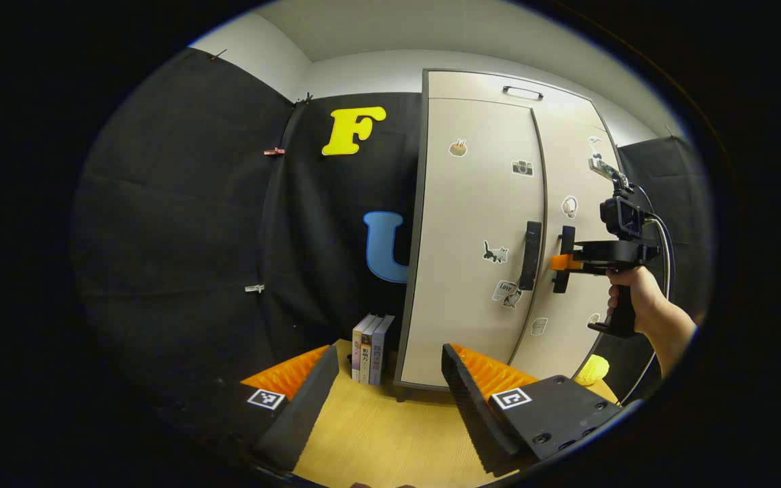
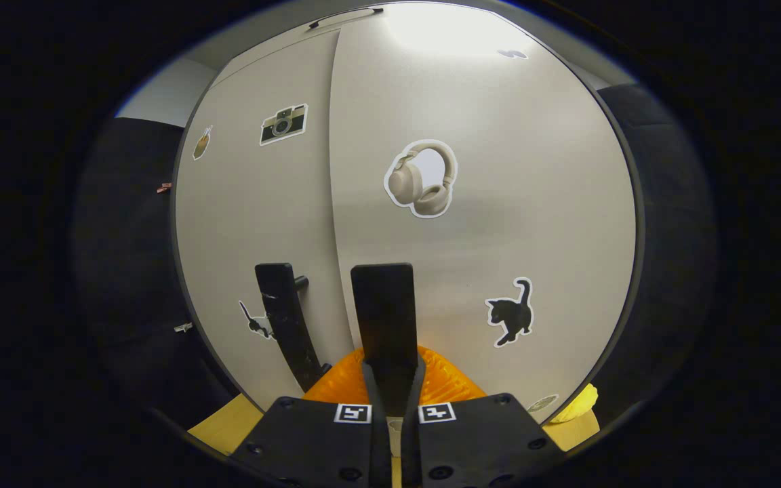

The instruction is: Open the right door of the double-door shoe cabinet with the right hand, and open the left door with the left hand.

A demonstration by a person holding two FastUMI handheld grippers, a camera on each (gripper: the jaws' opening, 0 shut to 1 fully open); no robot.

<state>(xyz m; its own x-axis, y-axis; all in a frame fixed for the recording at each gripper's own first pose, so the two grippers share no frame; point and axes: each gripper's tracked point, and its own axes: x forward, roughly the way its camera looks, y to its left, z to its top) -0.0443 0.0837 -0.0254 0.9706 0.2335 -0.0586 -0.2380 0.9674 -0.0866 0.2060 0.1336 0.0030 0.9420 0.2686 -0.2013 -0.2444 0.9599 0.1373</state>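
The beige shoe cabinet stands ahead with its left door (image 1: pixel 478 203) and right door (image 1: pixel 575 169) both flush. Each door carries a dark vertical handle beside the middle seam. In the left gripper view a hand holds my right gripper (image 1: pixel 562 263) against the right door handle (image 1: pixel 567 238). The right gripper view shows my right gripper (image 2: pixel 390 379) shut on that right handle (image 2: pixel 384 312), while the left handle (image 2: pixel 285 325) stands free beside it. My left gripper (image 1: pixel 390 400) is open, low and well short of the left handle (image 1: pixel 531 254), with nothing between its fingers.
A few books (image 1: pixel 371 349) stand upright against the cabinet's left side on the wooden surface (image 1: pixel 377 434). A yellow object (image 1: pixel 592 369) lies at the cabinet's right foot. Black cloth walls close in on both sides. Stickers dot both doors.
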